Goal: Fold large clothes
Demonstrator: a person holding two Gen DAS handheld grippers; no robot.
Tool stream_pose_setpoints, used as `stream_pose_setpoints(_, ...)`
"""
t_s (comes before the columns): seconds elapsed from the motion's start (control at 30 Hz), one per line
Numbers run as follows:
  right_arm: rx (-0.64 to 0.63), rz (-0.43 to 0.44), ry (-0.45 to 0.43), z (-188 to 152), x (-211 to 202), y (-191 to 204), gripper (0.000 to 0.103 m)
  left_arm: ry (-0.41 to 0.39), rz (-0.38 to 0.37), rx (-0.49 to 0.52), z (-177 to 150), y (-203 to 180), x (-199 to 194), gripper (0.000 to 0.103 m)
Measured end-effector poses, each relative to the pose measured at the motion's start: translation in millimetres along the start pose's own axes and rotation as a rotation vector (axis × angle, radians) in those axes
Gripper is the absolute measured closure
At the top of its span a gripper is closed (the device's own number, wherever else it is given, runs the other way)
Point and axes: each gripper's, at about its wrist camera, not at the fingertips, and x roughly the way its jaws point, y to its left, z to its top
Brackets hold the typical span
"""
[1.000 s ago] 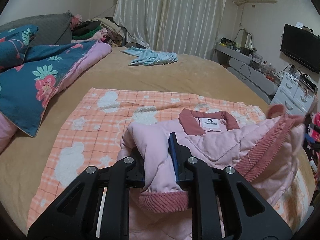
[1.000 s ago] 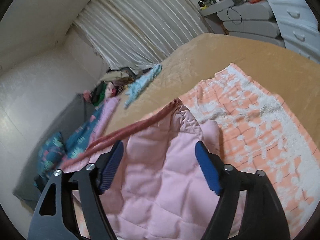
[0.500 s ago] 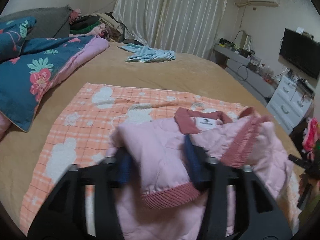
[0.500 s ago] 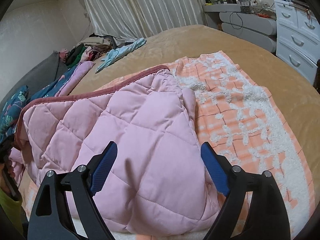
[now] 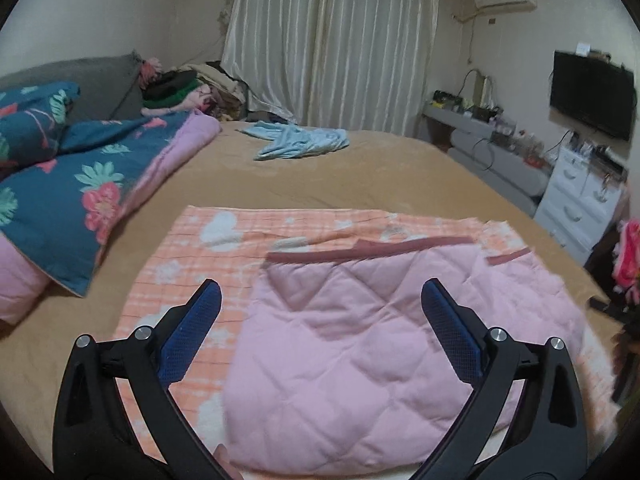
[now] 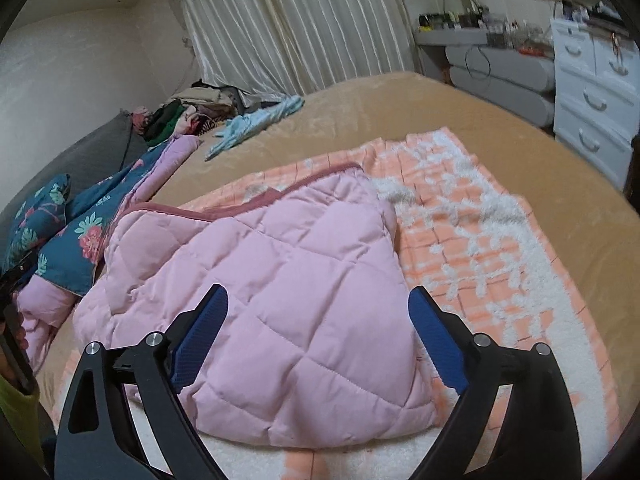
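A pink quilted jacket (image 5: 360,340) with dark pink ribbed trim lies folded in a compact bundle on an orange checked blanket (image 5: 208,256) on the bed. It also shows in the right wrist view (image 6: 288,292). My left gripper (image 5: 320,292) is open and empty, its blue pads wide apart just above the near side of the jacket. My right gripper (image 6: 318,296) is open and empty, held over the near edge of the bundle.
A blue floral quilt (image 5: 72,184) with pink lining is heaped at the left. A light blue garment (image 5: 300,142) lies far back on the tan bedspread (image 5: 328,176). A clothes pile (image 5: 180,88) sits by the curtains. White drawers (image 5: 580,204) stand at the right.
My left gripper opened and let go of the pink sleeve cuff. The jacket was folded over and now lies flat. Both grippers drew back a little from it.
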Motion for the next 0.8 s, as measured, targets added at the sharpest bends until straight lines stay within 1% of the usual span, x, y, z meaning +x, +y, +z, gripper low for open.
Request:
stream_pose_setpoints(0.07,-0.044,-0.021,-0.019,-1,-9,6,0.009,0.024,0.027,0.009,-7,4,2,0.009)
stream_pose_setpoints(0.17,-0.096,-0.046,-0.020,-5,-12,12,0.007,0.059,0.039,-0.003,-16,7,3,0.009)
stream_pose_setpoints(0.33,-0.135,-0.072,0.036,-20,-1,13,0.007,0.107,0.060,0.014,-34,10,10,0.009)
stream_pose_setpoints(0.5,-0.152,-0.118,0.081,-29,18,7,0.007,0.176,0.075,0.021,-56,18,30,0.009)
stream_pose_setpoints(0.6,-0.148,-0.137,0.102,-29,30,0,0.007,0.228,0.057,-0.028,-72,30,47,0.009)
stream_pose_setpoints(0.67,-0.153,-0.145,0.107,-30,38,-3,0.007,0.273,0.033,-0.076,-85,40,59,0.009)
stream_pose_setpoints(0.73,-0.155,-0.141,0.111,-30,45,-5,0.007,0.318,-0.008,-0.142,-99,49,69,0.009)
stream_pose_setpoints(0.8,-0.147,-0.131,0.119,-32,52,-7,0.007,0.327,-0.060,-0.177,-105,50,72,0.010)
